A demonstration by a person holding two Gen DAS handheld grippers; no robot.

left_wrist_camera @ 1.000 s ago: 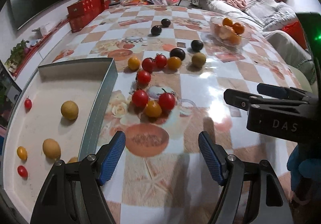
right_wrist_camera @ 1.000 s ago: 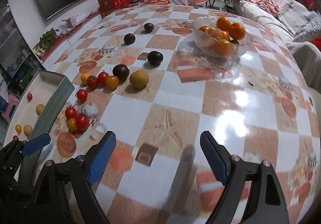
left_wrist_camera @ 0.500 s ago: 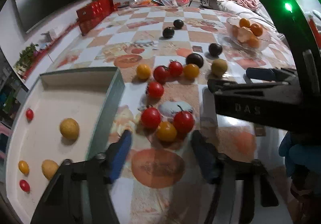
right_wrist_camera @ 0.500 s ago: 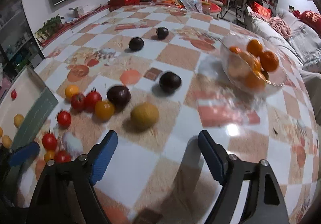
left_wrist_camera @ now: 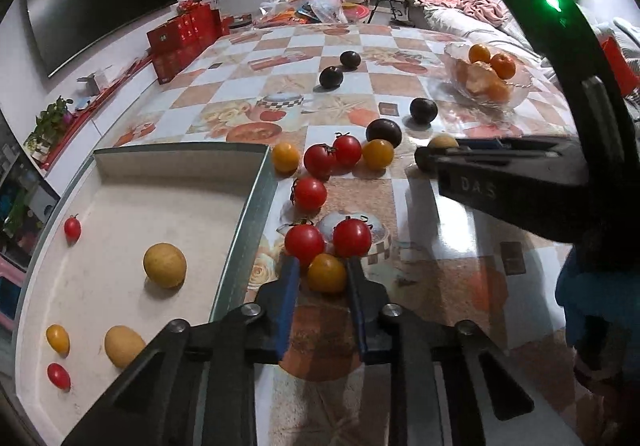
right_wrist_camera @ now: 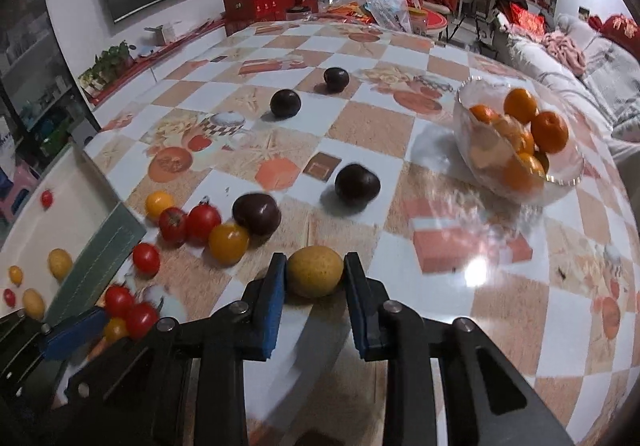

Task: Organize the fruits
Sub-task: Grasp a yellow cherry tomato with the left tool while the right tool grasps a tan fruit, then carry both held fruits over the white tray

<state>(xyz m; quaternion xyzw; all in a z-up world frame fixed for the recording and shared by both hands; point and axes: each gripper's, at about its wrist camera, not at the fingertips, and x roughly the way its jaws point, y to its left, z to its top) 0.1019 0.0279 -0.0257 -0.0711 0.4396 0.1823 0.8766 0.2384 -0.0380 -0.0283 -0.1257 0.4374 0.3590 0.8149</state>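
Note:
My left gripper (left_wrist_camera: 323, 272) is closed around a small orange tomato (left_wrist_camera: 326, 273) on the table, just in front of two red tomatoes (left_wrist_camera: 352, 237). My right gripper (right_wrist_camera: 314, 273) is closed around a yellow-brown round fruit (right_wrist_camera: 315, 271) on the table; in the left wrist view it shows from the side with the fruit (left_wrist_camera: 442, 142) at its tips. More red and orange tomatoes (left_wrist_camera: 347, 150) and dark plums (right_wrist_camera: 256, 212) lie loose. A white tray (left_wrist_camera: 120, 206) at the left holds several small fruits.
A glass bowl (right_wrist_camera: 568, 176) of oranges stands at the right on the checkered tablecloth. Two more dark plums (right_wrist_camera: 285, 103) lie farther back. Red boxes (right_wrist_camera: 260, 6) and clutter sit at the table's far end. A sofa (right_wrist_camera: 580, 58) lies to the right.
Both grippers moved forward and down and narrowed from wide open: the left onto the orange tomato, the right onto the yellow-brown fruit.

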